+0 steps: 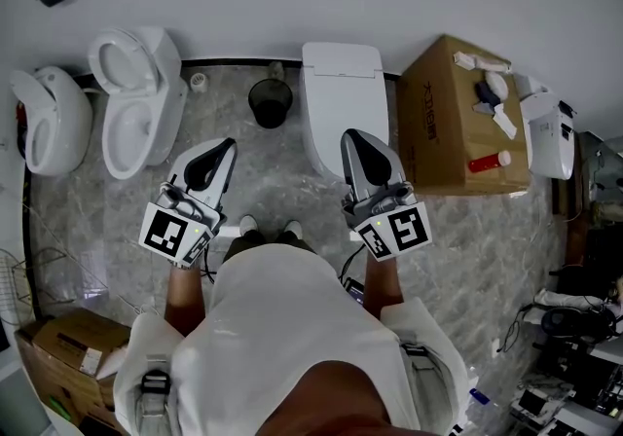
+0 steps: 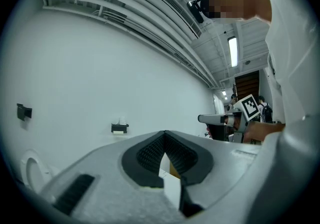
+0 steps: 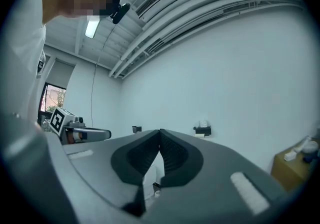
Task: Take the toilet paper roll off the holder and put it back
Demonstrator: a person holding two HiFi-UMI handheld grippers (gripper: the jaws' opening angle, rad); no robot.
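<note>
**Both grippers shut, roll on the wall**

The left gripper and right gripper hang side by side, jaws pressed together on nothing. Marble floor lies open beneath. The toilet paper roll sits in its holder on the bare wall, well apart.

I'm looking down at what reads as a bathroom mock-up inside a lab or test hall, not a home bathroom. Along the white wall there's an open toilet and a closed toilet side by side on a marble-look floor, with a dark bin between them. A big cardboard box stands right beside the closed one. Cables and gear crowd the right edge. Up top, bare ducts and a tube light: industrial ceiling. One small holder sits on the plain wall.
</note>
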